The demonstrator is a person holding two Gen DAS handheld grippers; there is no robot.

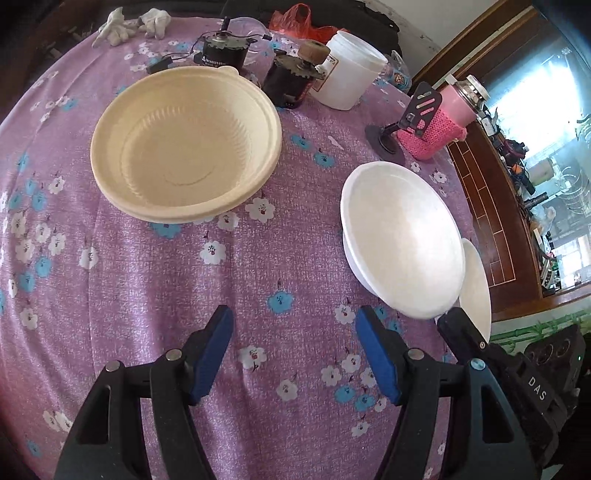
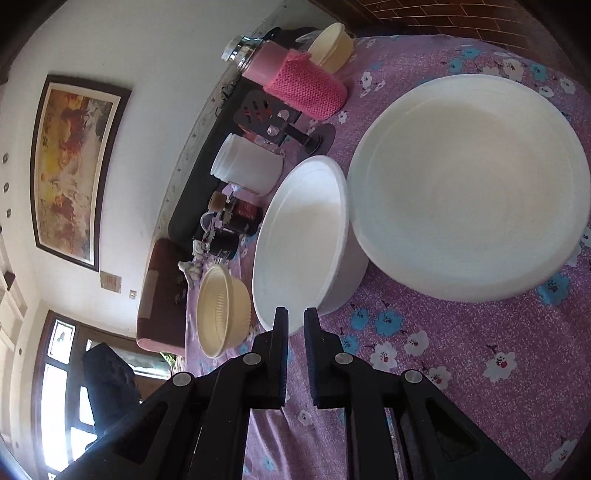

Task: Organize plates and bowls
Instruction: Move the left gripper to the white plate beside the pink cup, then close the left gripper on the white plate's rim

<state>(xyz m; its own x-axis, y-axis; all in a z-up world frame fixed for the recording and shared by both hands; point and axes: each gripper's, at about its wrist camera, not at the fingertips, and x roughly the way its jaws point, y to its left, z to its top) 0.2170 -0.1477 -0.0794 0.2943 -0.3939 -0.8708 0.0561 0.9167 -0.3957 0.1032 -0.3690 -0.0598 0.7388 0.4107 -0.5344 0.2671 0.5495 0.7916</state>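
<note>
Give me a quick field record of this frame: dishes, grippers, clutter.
surface: purple floral cloth
cream bowl: upright, apparently nested on another
white bowl: tilted, rim pinched by right gripper
white plate: flat on cloth, beside white bowl
left gripper: open, empty, above bare cloth
clutter: white tub, pink jar, gloves at far edge

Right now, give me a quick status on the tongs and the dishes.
Left tongs open, empty, over bare cloth. Right tongs shut on white bowl rim, bowl tilted. Cream bowl and white plate resting apart. Nothing blocking.
</note>
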